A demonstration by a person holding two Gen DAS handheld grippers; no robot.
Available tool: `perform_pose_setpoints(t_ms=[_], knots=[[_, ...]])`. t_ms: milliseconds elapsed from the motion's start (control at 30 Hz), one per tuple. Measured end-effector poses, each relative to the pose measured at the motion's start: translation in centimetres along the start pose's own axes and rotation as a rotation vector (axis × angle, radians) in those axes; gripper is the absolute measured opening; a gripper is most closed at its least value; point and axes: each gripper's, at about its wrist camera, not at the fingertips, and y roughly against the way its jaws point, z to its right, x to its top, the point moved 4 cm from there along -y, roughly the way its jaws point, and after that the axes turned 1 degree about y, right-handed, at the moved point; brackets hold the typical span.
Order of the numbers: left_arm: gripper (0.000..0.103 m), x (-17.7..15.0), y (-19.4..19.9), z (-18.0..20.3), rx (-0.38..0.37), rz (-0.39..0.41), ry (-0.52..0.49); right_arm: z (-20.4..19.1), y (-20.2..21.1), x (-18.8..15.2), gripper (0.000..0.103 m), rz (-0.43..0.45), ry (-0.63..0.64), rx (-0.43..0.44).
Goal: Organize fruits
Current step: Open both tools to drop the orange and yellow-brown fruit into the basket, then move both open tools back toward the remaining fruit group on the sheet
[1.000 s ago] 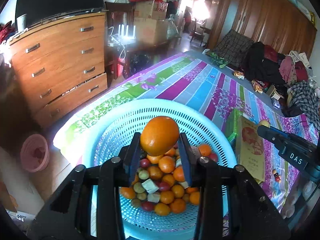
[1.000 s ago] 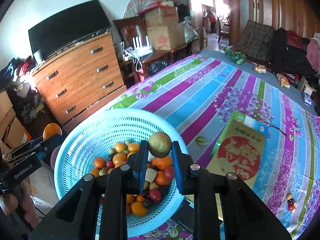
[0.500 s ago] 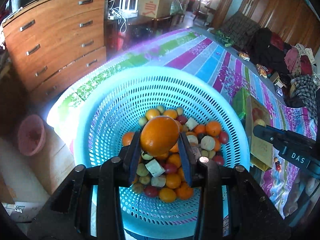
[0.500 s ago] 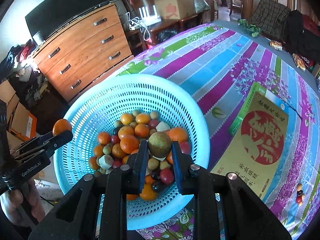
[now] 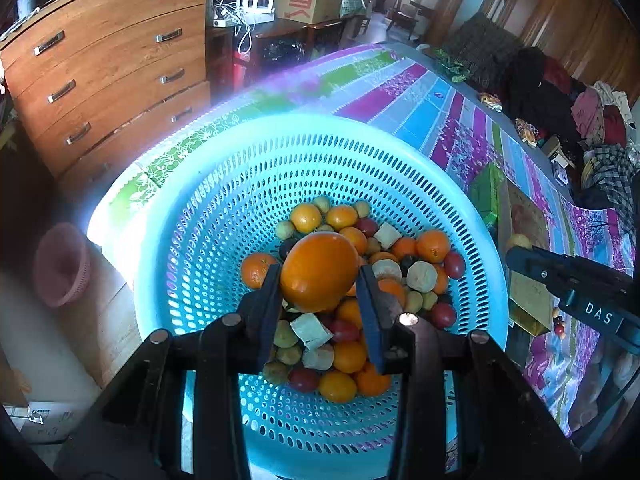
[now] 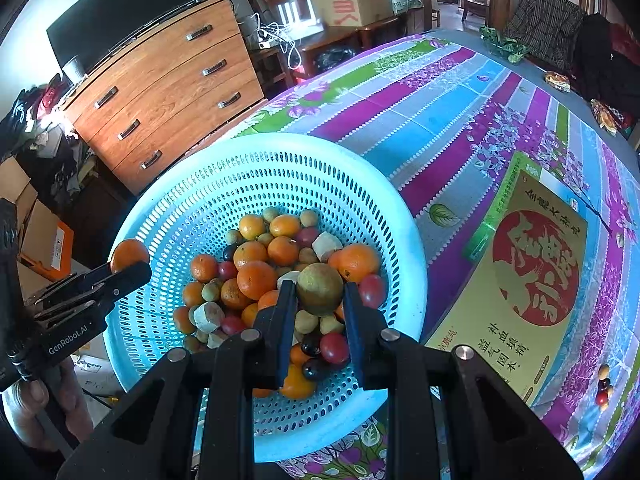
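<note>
Fruits (image 6: pixel 280 280) fill my blue basket (image 6: pixel 192 200), which sits on a striped, flowered tablecloth (image 6: pixel 440 112). A wooden dresser (image 5: pixel 104 64) stands at the left, a yellow box (image 6: pixel 532 280) at the right. My left gripper (image 5: pixel 319 276) hovers over the pile, clamped on a big orange (image 5: pixel 319 270). My right gripper (image 6: pixel 319 294) hovers likewise, pinching a greenish-brown fruit (image 6: pixel 320 289).
</note>
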Motion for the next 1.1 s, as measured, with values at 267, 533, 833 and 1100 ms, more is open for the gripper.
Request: perform_pose_setpoints(t_ms=[267,533,833,1100], knots=[[0.038,-0.1,-0.3,-0.2,-0.002,-0.007,0.002,-0.3,-0.4,0.0,0.028,-0.008,0.004,0.011],[0.088,-0.3,-0.3,-0.3,-0.013,-0.010,0.019,-0.4,-0.5,-0.2,0.053,-0.003,0.002,0.014],[0.103,-0.5,-0.1,-0.6,-0.052,0.000,0.045,-1.0,4.9,-1.4,0.053,0.203,0.027,0.015],[0.103,-0.9,4.0,4.4,-0.208,0.175,-0.098,-1.5,16.7,-9.1,0.095,0.548,0.158,-0.168]])
